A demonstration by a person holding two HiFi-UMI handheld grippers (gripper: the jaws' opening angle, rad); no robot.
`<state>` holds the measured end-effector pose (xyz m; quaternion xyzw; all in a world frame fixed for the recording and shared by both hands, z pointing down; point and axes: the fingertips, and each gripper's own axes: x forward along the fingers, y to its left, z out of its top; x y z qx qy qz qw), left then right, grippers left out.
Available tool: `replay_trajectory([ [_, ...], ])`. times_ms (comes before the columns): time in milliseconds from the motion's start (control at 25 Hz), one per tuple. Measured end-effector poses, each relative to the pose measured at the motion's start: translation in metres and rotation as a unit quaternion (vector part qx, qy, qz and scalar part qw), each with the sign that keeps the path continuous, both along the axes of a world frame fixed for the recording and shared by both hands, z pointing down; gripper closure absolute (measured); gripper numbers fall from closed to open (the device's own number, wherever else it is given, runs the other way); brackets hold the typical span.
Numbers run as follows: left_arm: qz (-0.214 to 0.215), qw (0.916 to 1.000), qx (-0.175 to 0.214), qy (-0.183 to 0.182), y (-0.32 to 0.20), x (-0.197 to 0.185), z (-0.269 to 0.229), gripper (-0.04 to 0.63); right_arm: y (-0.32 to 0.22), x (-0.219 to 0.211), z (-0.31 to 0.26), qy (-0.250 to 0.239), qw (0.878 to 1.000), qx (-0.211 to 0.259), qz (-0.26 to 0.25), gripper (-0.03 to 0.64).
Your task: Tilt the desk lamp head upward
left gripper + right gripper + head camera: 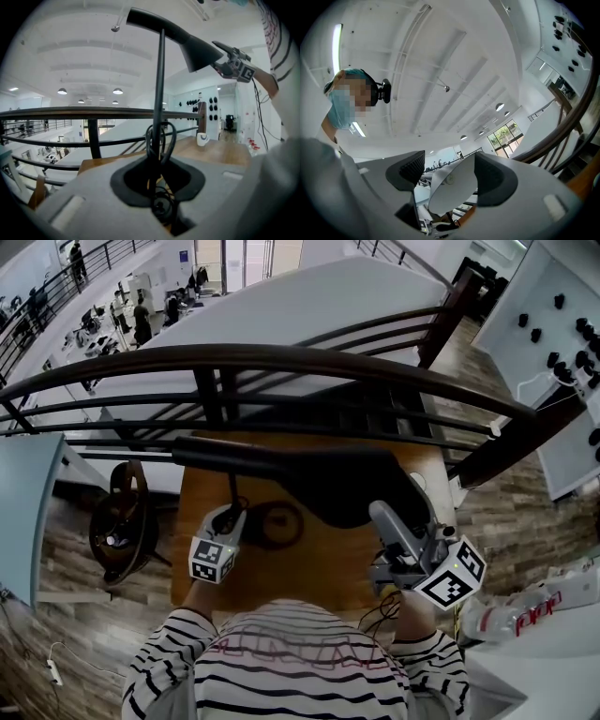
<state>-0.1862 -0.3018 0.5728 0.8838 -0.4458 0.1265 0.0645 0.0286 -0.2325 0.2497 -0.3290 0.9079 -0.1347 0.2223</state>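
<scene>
A black desk lamp stands on the wooden table point(309, 573). Its round base point(277, 524) sits near the front left, and its thin pole point(159, 93) rises to the cone-shaped lamp head point(342, 486) point(199, 49). My left gripper point(230, 515) point(158, 173) is shut on the pole low down, where the cord loops. My right gripper point(382, 514) point(224, 68) point(450, 180) reaches up to the head's rim. The head's white inside point(450, 187) fills the space between the jaws, which grip it.
A dark curved railing point(281, 357) runs just beyond the table's far edge, with an open drop behind it. A white mug point(202, 138) stands at the table's far right. A chair point(122, 521) is to the left and bottles point(525, 615) lie to the right.
</scene>
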Motion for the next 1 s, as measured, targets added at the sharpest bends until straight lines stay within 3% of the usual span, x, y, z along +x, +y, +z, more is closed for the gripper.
replay_trajectory([
  [440,-0.004,1.0,-0.002,0.0,0.003,-0.007,0.004,0.535,0.006,-0.018,-0.031,0.047,0.998,0.043,-0.012,0.298],
  [1000,-0.007,0.9999,-0.008,-0.001,0.002,-0.009,0.007,0.537,0.005,-0.026,-0.052,0.056,0.996,0.059,-0.025,0.299],
])
